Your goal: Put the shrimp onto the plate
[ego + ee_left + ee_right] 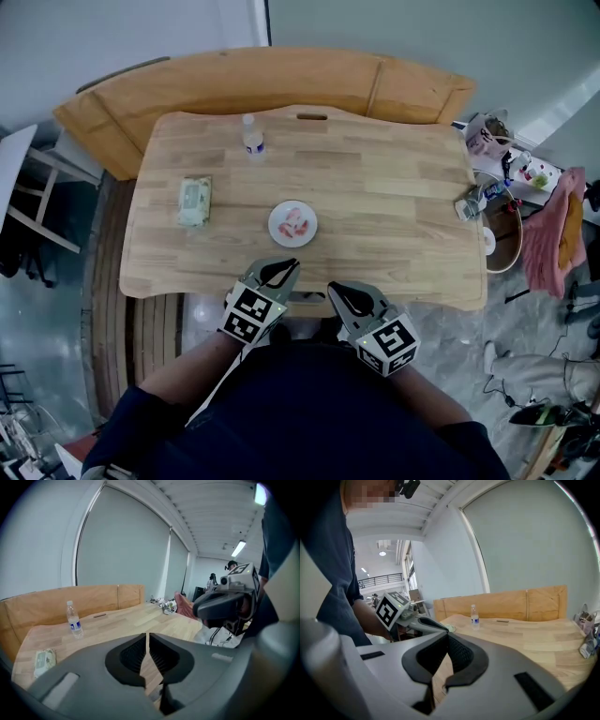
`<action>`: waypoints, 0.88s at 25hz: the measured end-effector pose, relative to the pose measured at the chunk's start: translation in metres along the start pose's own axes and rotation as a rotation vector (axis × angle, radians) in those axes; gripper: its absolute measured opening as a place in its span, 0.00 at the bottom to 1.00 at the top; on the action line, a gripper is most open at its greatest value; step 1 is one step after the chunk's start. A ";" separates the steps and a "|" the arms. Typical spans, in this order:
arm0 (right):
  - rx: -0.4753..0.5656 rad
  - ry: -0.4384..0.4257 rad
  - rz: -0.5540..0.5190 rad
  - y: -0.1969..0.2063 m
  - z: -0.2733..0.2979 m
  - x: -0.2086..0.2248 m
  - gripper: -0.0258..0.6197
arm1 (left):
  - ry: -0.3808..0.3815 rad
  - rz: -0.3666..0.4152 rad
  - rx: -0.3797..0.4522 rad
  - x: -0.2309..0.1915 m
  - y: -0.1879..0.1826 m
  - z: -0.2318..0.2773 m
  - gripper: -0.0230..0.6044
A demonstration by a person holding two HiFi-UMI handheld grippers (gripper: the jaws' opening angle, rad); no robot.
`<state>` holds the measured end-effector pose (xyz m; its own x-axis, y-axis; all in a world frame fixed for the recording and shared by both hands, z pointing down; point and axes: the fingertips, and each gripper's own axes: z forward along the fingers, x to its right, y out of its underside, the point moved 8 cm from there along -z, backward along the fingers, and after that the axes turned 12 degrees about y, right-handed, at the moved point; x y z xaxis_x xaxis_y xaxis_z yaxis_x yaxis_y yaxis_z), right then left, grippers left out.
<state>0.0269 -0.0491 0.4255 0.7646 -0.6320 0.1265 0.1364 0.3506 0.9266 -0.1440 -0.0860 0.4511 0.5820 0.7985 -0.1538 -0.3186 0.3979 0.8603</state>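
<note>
Wooden table point(394, 187): plate point(274, 226) holds shrimp point(295, 222) (pink pieces); bottle point(252, 137) label unreadable; left gripper point(286, 267) and right gripper point(336, 289) jaws together, empty.

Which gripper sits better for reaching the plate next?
Left, probably: the left gripper points nearly straight at the plate holding the shrimp; the right gripper sits further back, off to the side. Both are shut, empty.

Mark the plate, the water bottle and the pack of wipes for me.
plate point(274, 226), head view, bare left rim.
water bottle point(252, 139), head view, middle of its body.
pack of wipes point(194, 201), head view, centre of its top face.
</note>
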 end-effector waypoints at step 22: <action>0.017 -0.047 -0.084 -0.003 -0.004 -0.030 0.05 | 0.079 0.063 0.182 0.073 -0.018 -0.046 0.05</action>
<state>0.0059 -0.0286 0.4175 0.7205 -0.6904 0.0641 0.1881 0.2837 0.9403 -0.1304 -0.0144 0.4026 0.5023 0.8552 -0.1279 -0.2080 0.2631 0.9421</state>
